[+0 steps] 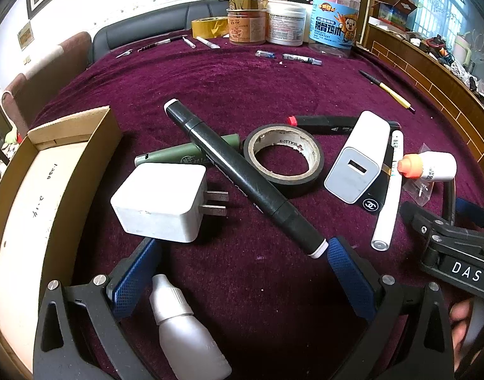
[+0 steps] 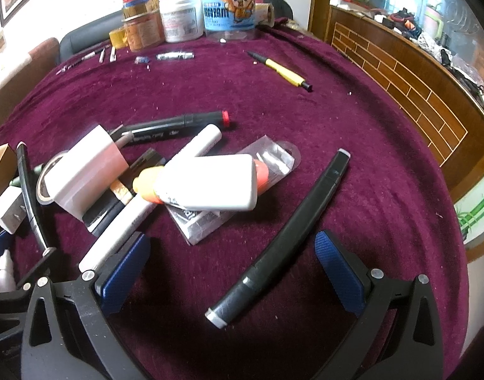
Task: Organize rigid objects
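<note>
Low, both tongs spread wide.

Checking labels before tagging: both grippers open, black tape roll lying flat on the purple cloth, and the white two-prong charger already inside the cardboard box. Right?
One thing is wrong. The white two-prong charger is not in the brown cardboard box; it lies on the purple velvet cloth beside it, as the left wrist view shows. The left gripper and right gripper are open, and the black tape roll lies flat.

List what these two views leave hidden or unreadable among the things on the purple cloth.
- Left wrist view: silver bottle, base cut off by the bottom edge.
- Left wrist view: green pen, middle hidden under the black marker.
- Right wrist view: flat packet, print hidden by the white glue bottle.
</note>
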Demonstrator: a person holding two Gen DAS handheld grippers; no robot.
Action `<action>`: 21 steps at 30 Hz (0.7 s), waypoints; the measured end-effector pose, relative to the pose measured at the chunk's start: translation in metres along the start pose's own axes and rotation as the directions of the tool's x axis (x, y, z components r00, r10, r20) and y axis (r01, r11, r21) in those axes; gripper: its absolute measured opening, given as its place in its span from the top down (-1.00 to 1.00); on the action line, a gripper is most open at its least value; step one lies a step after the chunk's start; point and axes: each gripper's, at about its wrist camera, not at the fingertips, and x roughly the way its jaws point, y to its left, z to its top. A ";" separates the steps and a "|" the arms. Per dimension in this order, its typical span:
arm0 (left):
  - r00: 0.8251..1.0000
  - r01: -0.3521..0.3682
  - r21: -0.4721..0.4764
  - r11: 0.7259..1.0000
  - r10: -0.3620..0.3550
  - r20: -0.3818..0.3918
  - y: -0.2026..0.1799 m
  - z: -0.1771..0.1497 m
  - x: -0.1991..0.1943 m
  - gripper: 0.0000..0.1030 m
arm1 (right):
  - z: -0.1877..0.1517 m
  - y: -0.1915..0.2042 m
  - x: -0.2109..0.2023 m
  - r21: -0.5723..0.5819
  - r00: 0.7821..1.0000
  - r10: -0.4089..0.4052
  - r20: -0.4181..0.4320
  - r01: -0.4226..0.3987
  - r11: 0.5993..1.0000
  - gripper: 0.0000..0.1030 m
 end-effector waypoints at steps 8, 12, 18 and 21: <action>1.000 0.000 0.000 1.000 0.000 0.000 0.000 0.000 0.000 -0.98 | -0.005 0.002 -0.005 0.014 1.000 -0.009 -0.001 0.009 1.000 -1.00; 1.000 0.000 0.000 1.000 0.000 0.000 0.000 0.000 0.000 -0.98 | -0.005 0.002 -0.005 0.015 1.000 -0.012 0.000 0.012 1.000 -1.00; 1.000 0.000 0.000 1.000 0.000 0.000 0.000 0.000 0.000 -0.98 | -0.007 0.002 -0.008 0.015 1.000 -0.016 0.001 0.016 1.000 -1.00; 1.000 0.000 0.000 1.000 0.000 0.000 0.000 0.000 0.000 -0.98 | -0.007 0.002 -0.008 0.012 1.000 -0.011 0.000 0.011 1.000 -1.00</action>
